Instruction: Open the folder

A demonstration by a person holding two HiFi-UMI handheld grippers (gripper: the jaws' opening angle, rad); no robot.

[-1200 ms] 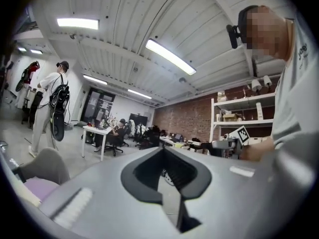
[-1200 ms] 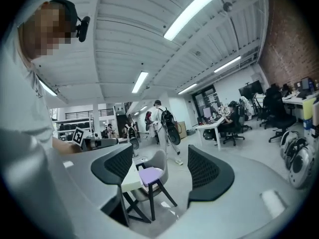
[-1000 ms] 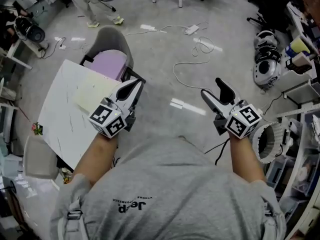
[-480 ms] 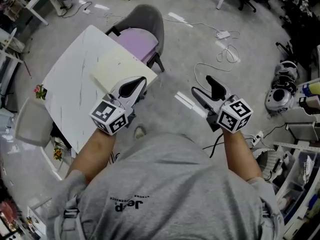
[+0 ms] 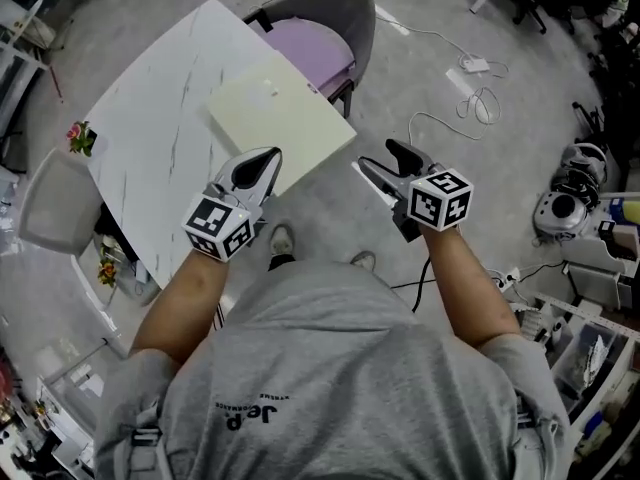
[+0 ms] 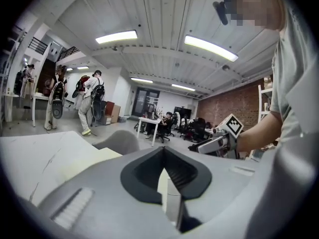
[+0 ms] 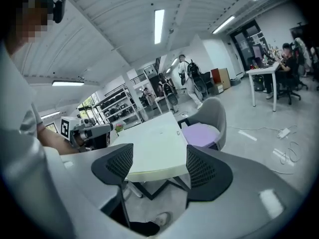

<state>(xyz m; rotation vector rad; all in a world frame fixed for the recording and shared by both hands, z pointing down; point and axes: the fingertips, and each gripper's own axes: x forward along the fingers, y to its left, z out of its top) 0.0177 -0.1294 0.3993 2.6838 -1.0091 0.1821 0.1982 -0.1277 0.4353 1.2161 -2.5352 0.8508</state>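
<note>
From the head view, the folder (image 5: 280, 118), pale yellow and closed, lies flat on the white table (image 5: 150, 128) at its far right corner; its near corner seems to jut past the edge. A grey chair with a purple seat (image 5: 325, 38) stands tucked in just behind it. The left gripper (image 5: 262, 163) hangs over the table's near edge, just short of the folder. The right gripper (image 5: 385, 160) is off to the side above bare floor, apart from the folder. Cables (image 5: 470, 78) trail on the floor beyond.

In the left gripper view, the jaws are pressed together with nothing between them, and the folder lies ahead to the left.

In the right gripper view, the jaws stand wide and empty, framing the folder's near edge well ahead.
</note>
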